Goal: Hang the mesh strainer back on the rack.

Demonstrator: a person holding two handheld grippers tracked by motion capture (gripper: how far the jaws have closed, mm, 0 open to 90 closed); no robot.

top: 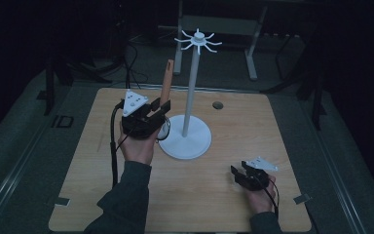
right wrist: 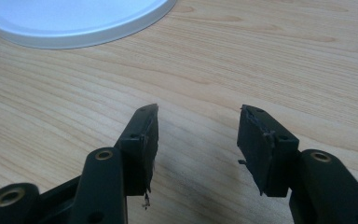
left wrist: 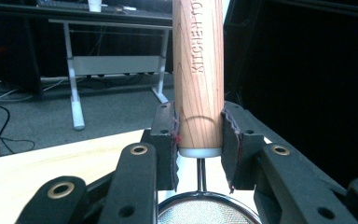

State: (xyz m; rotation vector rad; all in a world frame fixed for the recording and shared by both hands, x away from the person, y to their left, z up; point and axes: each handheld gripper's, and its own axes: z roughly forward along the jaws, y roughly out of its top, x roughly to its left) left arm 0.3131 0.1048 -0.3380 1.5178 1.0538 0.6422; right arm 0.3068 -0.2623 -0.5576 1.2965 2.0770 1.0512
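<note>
The strainer (top: 164, 109) is in my left hand-held gripper (top: 152, 111), handle up, lifted beside the white rack (top: 191, 83) but not yet hung. The grasp is done; raising it to the hooked top (top: 198, 40) and catching it on 1 of the arms is what I judge is left. In the left gripper view its pale wooden handle (left wrist: 198, 70) stands upright between the 2 pads (left wrist: 168, 135), which press on both sides just above the grey collar, so the jaws are closed on it. Lettering runs along the grain. Below, a thin wire stem leads to the round mesh bowl (left wrist: 205, 212). The bowl hangs just beside the rack's round base (top: 187, 141). My right hand-held gripper (top: 243, 171) rests low over the wooden surface (top: 233, 122), jaws partly apart, holding nothing.
</note>
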